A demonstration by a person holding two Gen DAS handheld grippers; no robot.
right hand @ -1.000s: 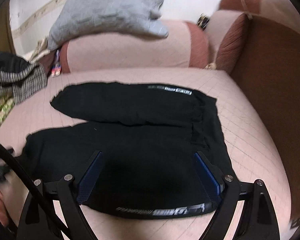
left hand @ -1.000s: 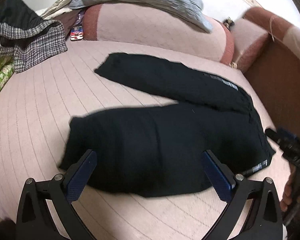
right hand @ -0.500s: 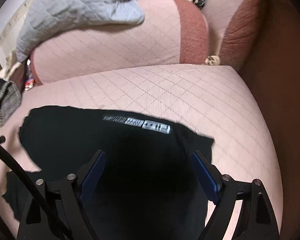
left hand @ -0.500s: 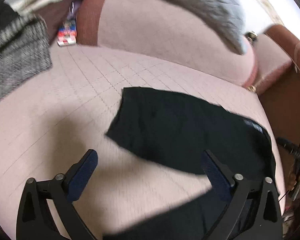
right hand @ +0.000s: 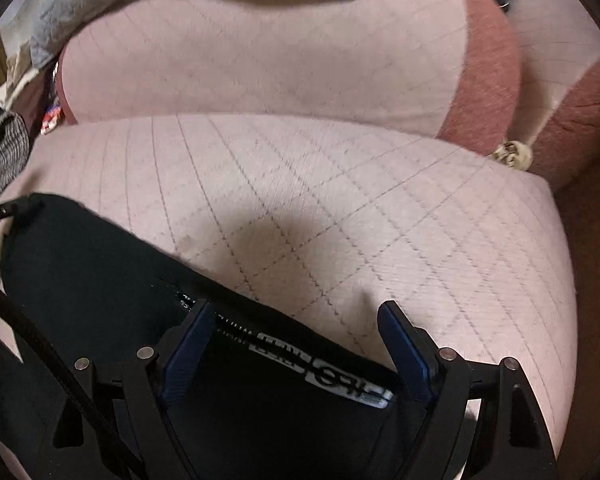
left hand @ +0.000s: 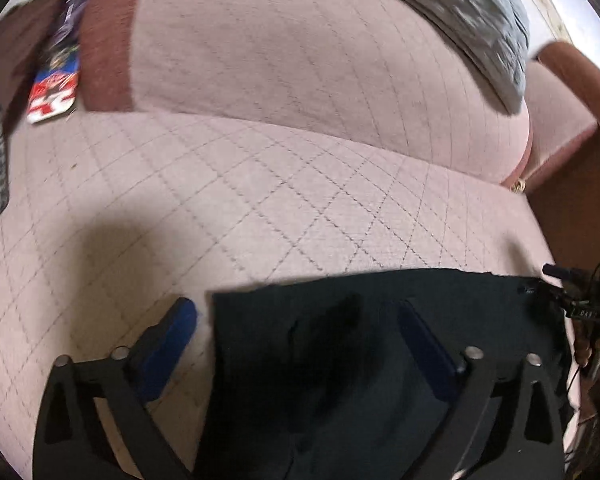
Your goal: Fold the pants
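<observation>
Black pants (left hand: 340, 360) lie flat on the pink quilted sofa seat (left hand: 260, 208). In the left wrist view my left gripper (left hand: 298, 314) is open, low over the far leg's cuff end, one finger on bare seat and the other over the cloth. In the right wrist view the pants (right hand: 100, 272) show a white printed waistband label (right hand: 340, 376). My right gripper (right hand: 294, 318) is open and sits low over that waistband edge. Neither gripper holds cloth.
The pink and red-brown backrest cushion (left hand: 300, 52) rises behind the seat with a grey quilted pillow (left hand: 480, 12) on top. A checked garment (right hand: 0, 160) lies at the left, a colourful packet (left hand: 54, 92) by the cushion. The brown armrest (right hand: 592, 280) bounds the right.
Both grippers have moved forward and down across the pants to the far leg's edge. The near leg has dropped out of view and the backrest looms closer.
</observation>
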